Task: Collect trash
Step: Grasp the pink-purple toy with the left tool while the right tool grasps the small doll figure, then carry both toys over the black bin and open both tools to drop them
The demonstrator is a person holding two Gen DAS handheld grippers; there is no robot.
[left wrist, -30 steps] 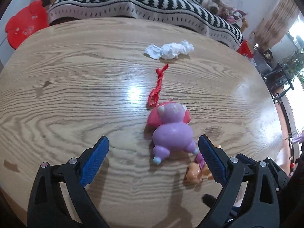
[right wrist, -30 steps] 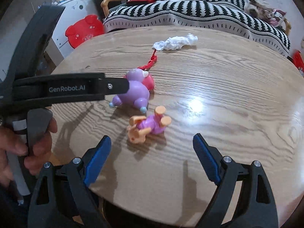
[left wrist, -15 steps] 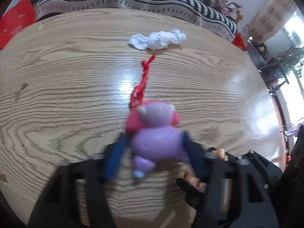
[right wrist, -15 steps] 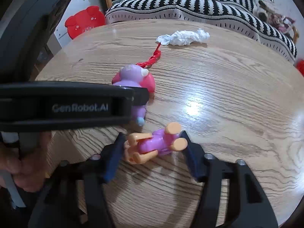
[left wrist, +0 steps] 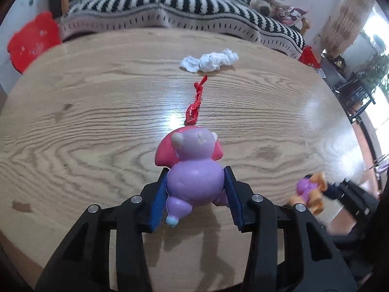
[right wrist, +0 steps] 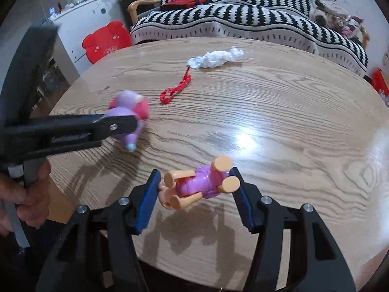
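My left gripper [left wrist: 196, 194] is shut on a purple and pink toy animal [left wrist: 193, 170] and holds it above the round wooden table [left wrist: 85, 121]. It also shows in the right wrist view [right wrist: 128, 119]. My right gripper [right wrist: 197, 194] is shut on a small pink and orange doll [right wrist: 197, 185], also lifted off the table; the doll shows in the left wrist view [left wrist: 310, 192]. A crumpled white tissue [left wrist: 209, 60] and a red twisted wrapper [left wrist: 195, 104] lie on the table beyond both grippers; both show in the right wrist view, tissue [right wrist: 216, 58] and wrapper [right wrist: 177, 87].
A sofa with a black and white striped cover [left wrist: 182, 7] stands behind the table. A red pig-shaped stool [right wrist: 105, 40] stands at the far left beside a white cabinet [right wrist: 80, 22]. The table edge [right wrist: 218, 277] runs just below my right gripper.
Both grippers went from open to shut: the left on the purple toy, the right on the doll. Both toys have since risen off the table and moved apart.
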